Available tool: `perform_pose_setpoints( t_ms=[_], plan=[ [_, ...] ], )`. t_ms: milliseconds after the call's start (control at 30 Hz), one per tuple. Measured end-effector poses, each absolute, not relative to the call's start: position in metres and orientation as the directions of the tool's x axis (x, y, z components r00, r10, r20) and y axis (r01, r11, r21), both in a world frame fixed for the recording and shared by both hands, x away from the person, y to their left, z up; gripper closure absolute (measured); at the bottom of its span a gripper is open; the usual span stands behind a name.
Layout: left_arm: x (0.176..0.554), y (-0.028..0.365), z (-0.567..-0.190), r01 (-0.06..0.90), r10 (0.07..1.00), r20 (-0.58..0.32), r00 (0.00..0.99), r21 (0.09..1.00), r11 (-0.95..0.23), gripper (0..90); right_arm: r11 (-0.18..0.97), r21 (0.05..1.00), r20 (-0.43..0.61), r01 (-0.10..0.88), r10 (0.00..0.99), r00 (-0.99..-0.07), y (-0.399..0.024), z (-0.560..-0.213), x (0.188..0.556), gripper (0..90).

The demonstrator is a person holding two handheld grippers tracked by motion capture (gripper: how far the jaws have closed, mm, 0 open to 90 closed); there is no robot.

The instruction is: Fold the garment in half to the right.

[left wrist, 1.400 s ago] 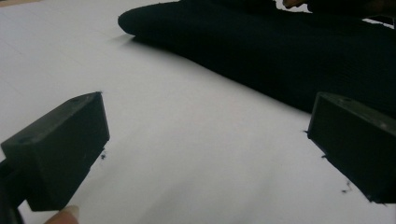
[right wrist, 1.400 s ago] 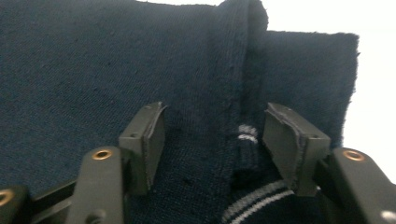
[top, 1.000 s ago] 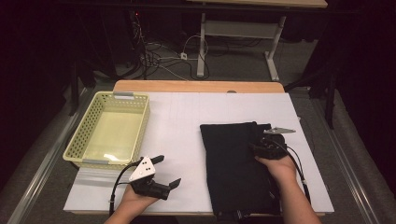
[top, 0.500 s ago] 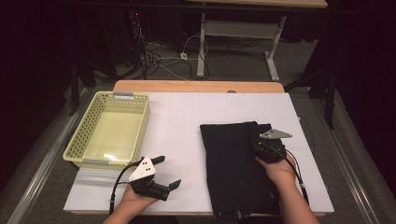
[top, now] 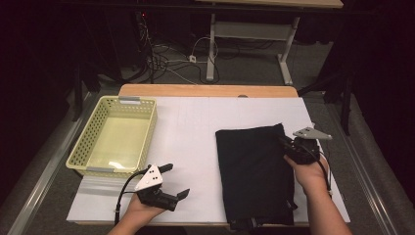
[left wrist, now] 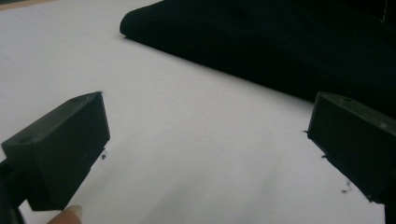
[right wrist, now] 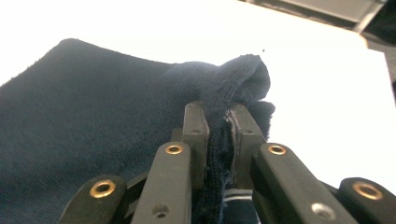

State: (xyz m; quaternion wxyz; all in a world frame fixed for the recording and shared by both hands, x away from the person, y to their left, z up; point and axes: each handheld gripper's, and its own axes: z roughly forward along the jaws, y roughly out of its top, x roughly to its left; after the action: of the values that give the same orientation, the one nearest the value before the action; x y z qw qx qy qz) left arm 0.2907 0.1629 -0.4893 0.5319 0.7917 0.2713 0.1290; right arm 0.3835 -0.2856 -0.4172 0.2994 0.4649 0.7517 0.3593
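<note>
Right gripper [top: 286, 143]: at the right edge of the cloth, toward its far right corner, held in the person's right hand [top: 307, 169]. Jaws have just been closing and now stand nearly together with a fold of fabric pinched between them; the right gripper view shows the pads pressing on it from both sides.

Cloth [top: 254, 171]: dark, navy in the right gripper view, looks folded, lying flat on the right half of the table. Its near edge reaches the near edge of the white sheet. At the gripped spot the fabric bunches into a small raised ridge [right wrist: 245, 77] just beyond the jaw tips; the rest lies flat.

Left gripper [top: 177, 181]: near left of the table, held in the left hand [top: 142, 210], low over the white sheet and pointing right toward the cloth. Jaws wide apart, nothing between them; the left gripper view shows bare white surface in the gap and the cloth's left edge beyond it, apart from the jaws.

Basket [top: 83, 152]: pale yellow, perforated walls, on the far left of the table, just left of the white sheet's main area. Well apart from the cloth.

White sheet [top: 195, 137]: covers most of the table top; a wooden strip [top: 208, 90] shows along the far edge.
</note>
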Motion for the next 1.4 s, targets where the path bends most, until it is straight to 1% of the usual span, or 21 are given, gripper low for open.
perform_pose_setpoints(
  t_ms=[133, 167, 233, 267, 333, 400, 467, 533, 600, 667, 733, 800, 867, 933, 967, 1033, 1133, 1200, 1267, 1333, 1400],
  plan=[
    [0.291, 0.163, -0.489, 0.294, 0.567, -0.086, 0.819, 0.911, -0.288, 0.0, 0.286, 0.844, -0.117, 0.453, 0.924, -0.365, -0.298, -0.399, 0.383, 81.0],
    [0.291, 0.163, -0.489, 0.295, 0.567, -0.086, 0.819, 0.911, -0.288, 0.0, 0.282, 0.843, -0.115, 0.457, 0.926, -0.359, -0.3, -0.399, 0.385, 80.9],
    [0.291, 0.163, -0.489, 0.295, 0.568, -0.086, 0.819, 0.911, -0.287, 0.0, 0.278, 0.819, -0.099, 0.502, 0.93, -0.354, -0.303, -0.408, 0.391, 79.0],
    [0.291, 0.163, -0.489, 0.295, 0.568, -0.087, 0.818, 0.912, -0.286, 0.0, 0.284, 0.799, -0.094, 0.53, 0.93, -0.356, -0.303, -0.416, 0.394, 73.8],
    [0.291, 0.163, -0.489, 0.294, 0.569, -0.086, 0.818, 0.912, -0.285, 0.0, 0.285, 0.778, -0.097, 0.56, 0.935, -0.341, -0.304, -0.428, 0.396, 60.0],
    [0.291, 0.163, -0.489, 0.294, 0.569, -0.086, 0.818, 0.912, -0.285, 0.0, 0.272, 0.791, -0.092, 0.548, 0.938, -0.334, -0.307, -0.429, 0.391, 54.9],
    [0.291, 0.163, -0.489, 0.296, 0.568, -0.088, 0.818, 0.912, -0.285, 0.0, 0.267, 0.806, -0.091, 0.529, 0.938, -0.335, -0.312, -0.424, 0.379, 54.2],
    [0.291, 0.163, -0.489, 0.296, 0.568, -0.089, 0.818, 0.912, -0.285, 0.0, 0.292, 0.808, -0.107, 0.511, 0.926, -0.361, -0.315, -0.422, 0.362, 54.4],
    [0.291, 0.163, -0.489, 0.295, 0.569, -0.087, 0.817, 0.912, -0.285, 0.0, 0.319, 0.806, -0.121, 0.498, 0.914, -0.388, -0.317, -0.422, 0.34, 55.8],
    [0.291, 0.163, -0.489, 0.295, 0.572, -0.084, 0.816, 0.912, -0.286, 0.0, 0.322, 0.81, -0.108, 0.491, 0.904, -0.415, -0.32, -0.427, 0.315, 56.0],
    [0.291, 0.163, -0.489, 0.295, 0.575, -0.082, 0.814, 0.911, -0.288, 0.0, 0.312, 0.813, -0.081, 0.492, 0.897, -0.434, -0.322, -0.434, 0.291, 55.8],
    [0.29, 0.163, -0.489, 0.294, 0.576, -0.08, 0.813, 0.912, -0.288, 0.0, 0.288, 0.824, -0.044, 0.489, 0.892, -0.45, -0.322, -0.441, 0.268, 53.3],
    [0.29, 0.162, -0.489, 0.29, 0.579, -0.075, 0.812, 0.912, -0.288, 0.0, 0.262, 0.819, 0.003, 0.51, 0.887, -0.462, -0.321, -0.452, 0.251, 50.1],
    [0.289, 0.162, -0.489, 0.284, 0.582, -0.068, 0.81, 0.914, -0.289, 0.0, 0.239, 0.812, 0.038, 0.533, 0.889, -0.457, -0.32, -0.463, 0.24, 49.0],
    [0.288, 0.162, -0.489, 0.282, 0.584, -0.065, 0.809, 0.915, -0.288, 0.0, 0.227, 0.808, 0.054, 0.544, 0.89, -0.453, -0.32, -0.468, 0.236, 49.8],
    [0.288, 0.162, -0.489, 0.281, 0.587, -0.065, 0.807, 0.917, -0.284, 0.0, 0.208, 0.807, 0.085, 0.553, 0.885, -0.457, -0.321, -0.474, 0.231, 55.9],
    [0.289, 0.163, -0.489, 0.288, 0.586, -0.074, 0.807, 0.916, -0.281, 0.0, 0.236, 0.806, 0.064, 0.544, 0.877, -0.476, -0.318, -0.474, 0.228, 61.7],
    [0.289, 0.163, -0.489, 0.289, 0.583, -0.075, 0.809, 0.915, -0.283, 0.0, 0.237, 0.802, 0.07, 0.548, 0.875, -0.48, -0.315, -0.476, 0.228, 64.5],
    [0.29, 0.162, -0.489, 0.289, 0.581, -0.072, 0.811, 0.913, -0.289, 0.0, 0.234, 0.8, 0.085, 0.552, 0.868, -0.49, -0.314, -0.476, 0.227, 71.5],
    [0.29, 0.162, -0.489, 0.289, 0.579, -0.071, 0.812, 0.912, -0.293, 0.0, 0.252, 0.806, 0.061, 0.536, 0.865, -0.498, -0.312, -0.475, 0.226, 75.6],
    [0.29, 0.162, -0.489, 0.289, 0.579, -0.071, 0.812, 0.912, -0.293, 0.0, 0.274, 0.812, 0.028, 0.515, 0.864, -0.503, -0.311, -0.472, 0.223, 77.6]
  ],
)
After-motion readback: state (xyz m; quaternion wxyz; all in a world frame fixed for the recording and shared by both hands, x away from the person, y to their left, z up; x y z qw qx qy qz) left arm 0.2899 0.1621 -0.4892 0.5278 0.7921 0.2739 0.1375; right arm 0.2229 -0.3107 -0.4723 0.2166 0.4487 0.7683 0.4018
